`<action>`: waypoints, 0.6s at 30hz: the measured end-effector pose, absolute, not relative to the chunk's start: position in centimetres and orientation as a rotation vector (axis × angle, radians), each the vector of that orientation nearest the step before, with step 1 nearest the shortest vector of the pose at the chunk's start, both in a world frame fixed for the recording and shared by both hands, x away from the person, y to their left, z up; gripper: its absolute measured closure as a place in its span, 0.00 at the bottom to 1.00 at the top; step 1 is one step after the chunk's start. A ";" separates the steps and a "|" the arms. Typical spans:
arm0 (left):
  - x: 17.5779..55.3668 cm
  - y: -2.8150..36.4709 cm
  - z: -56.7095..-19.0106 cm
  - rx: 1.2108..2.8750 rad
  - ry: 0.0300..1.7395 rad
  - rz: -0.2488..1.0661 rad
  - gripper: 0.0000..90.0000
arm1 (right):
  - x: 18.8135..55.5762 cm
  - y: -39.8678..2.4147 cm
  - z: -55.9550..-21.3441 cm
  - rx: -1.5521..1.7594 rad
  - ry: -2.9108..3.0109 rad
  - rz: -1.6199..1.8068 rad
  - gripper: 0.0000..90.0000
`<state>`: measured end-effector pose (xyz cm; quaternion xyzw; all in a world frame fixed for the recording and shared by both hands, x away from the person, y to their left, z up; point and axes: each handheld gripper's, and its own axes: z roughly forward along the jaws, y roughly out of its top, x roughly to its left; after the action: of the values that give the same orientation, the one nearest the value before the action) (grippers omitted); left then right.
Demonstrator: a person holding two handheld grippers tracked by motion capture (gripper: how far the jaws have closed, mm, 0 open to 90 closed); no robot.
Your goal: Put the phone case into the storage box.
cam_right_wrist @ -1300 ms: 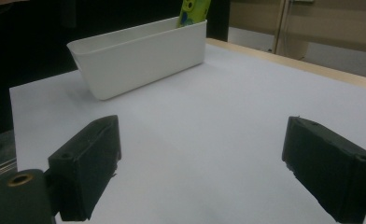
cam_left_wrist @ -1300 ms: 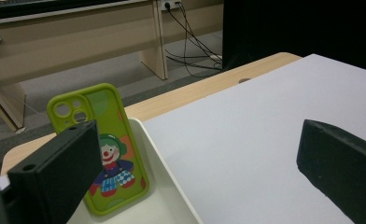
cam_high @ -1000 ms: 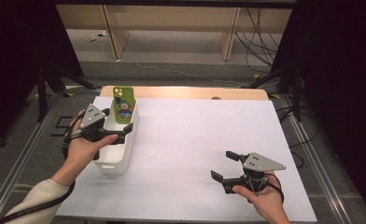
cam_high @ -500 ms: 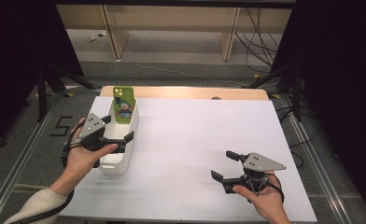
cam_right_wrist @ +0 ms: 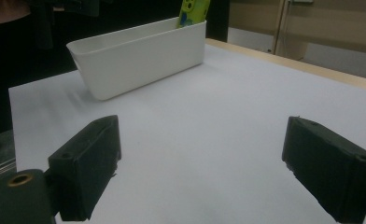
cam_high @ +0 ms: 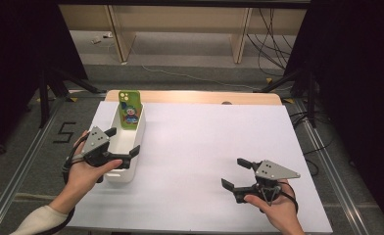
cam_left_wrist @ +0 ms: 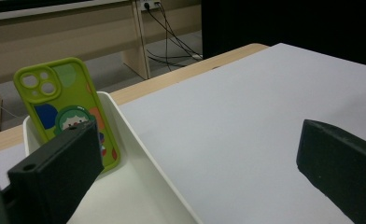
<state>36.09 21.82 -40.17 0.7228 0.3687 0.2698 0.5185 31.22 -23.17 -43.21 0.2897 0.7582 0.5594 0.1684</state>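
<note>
As seen from above: left tool (cam_high: 123, 142) at left of frame, jaws spread astride white bin (cam_high: 131, 131); green phone case (cam_high: 130, 108) upright at bin's far end; right tool (cam_high: 238, 174) lower right on worktop (cam_high: 204, 137), spread, empty. Left gripper view: case upper left. Right gripper view: bin upper left.

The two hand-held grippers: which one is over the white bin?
The left hand-held gripper. It spans the white bin's near end, while the right hand-held gripper sits apart on the bare white tabletop.
</note>
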 end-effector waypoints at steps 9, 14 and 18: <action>35.2 22.1 -40.9 1.728 0.871 0.633 0.00 | 31.2 -23.2 -43.2 0.824 2.155 1.593 0.14; 34.9 22.2 -41.1 1.728 0.869 0.632 0.00 | 31.2 -23.2 -43.2 0.825 2.157 1.590 0.14; 34.7 22.3 -41.3 1.733 0.865 0.633 0.00 | 31.2 -23.2 -43.2 0.825 2.157 1.592 0.14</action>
<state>34.65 22.34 -41.28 0.7242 0.3614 0.2645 0.5244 31.24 -23.21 -43.19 0.2899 0.7581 0.5595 0.1678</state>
